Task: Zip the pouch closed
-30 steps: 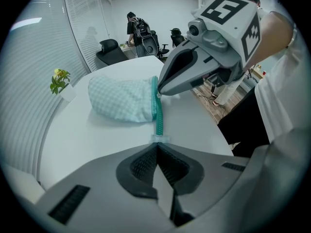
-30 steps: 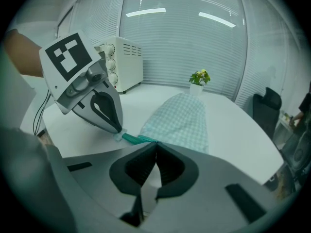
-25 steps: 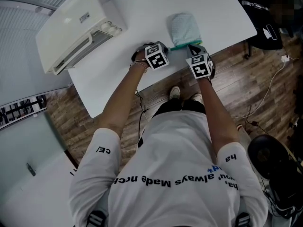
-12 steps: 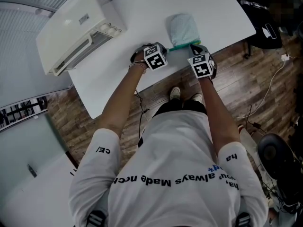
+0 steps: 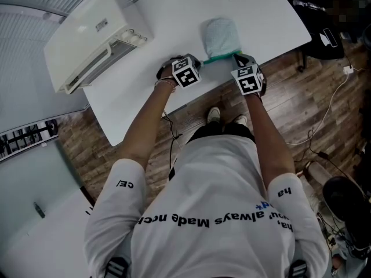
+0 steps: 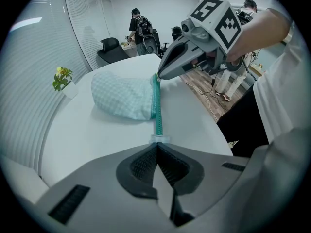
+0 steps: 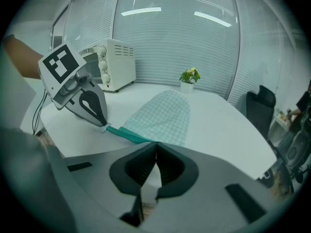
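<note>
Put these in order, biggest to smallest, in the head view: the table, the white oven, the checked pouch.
1. table
2. white oven
3. checked pouch
Both things sit on the table, so nearness hardly matters.

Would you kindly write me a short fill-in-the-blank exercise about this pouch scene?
1. The pouch lies on a white ____.
2. The left gripper and right gripper are each shut on its teal ____.
3. In the head view, a white toaster ____ stands left of the pouch.
4. In the right gripper view, a small potted ____ stands beyond the pouch.
Missing words: table; zipper; oven; plant.
</note>
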A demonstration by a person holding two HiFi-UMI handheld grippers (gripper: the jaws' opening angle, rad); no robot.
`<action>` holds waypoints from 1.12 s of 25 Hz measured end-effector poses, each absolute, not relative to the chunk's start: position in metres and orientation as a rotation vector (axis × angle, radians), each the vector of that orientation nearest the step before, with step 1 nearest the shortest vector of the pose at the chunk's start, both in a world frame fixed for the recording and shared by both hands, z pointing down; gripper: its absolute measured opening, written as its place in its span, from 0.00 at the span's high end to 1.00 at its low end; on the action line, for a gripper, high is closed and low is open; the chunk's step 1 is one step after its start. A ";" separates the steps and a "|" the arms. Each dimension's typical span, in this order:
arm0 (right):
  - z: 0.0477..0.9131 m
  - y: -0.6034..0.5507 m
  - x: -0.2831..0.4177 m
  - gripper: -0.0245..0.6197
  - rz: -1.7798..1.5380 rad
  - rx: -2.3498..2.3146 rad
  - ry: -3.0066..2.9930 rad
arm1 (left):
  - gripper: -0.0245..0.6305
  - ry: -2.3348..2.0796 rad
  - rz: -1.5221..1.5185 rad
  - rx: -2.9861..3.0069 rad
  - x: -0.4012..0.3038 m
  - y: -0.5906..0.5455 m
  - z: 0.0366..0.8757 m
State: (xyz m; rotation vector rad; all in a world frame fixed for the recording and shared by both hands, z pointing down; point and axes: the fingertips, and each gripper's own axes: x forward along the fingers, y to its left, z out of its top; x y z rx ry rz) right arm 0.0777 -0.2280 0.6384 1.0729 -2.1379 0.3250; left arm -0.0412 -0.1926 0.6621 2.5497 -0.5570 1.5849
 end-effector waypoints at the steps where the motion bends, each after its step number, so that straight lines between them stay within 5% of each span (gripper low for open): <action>1: 0.638 -0.229 0.080 0.95 0.325 1.075 -2.136 | 0.93 -0.560 1.585 2.547 -0.042 -0.192 0.662; 18: 0.644 -0.229 0.093 0.94 0.360 1.034 -2.134 | 0.93 -0.596 1.568 2.506 -0.051 -0.190 0.662; 28: 0.625 -0.231 0.107 0.85 0.367 1.030 -2.201 | 0.93 -0.900 1.272 2.476 -0.057 -0.193 0.635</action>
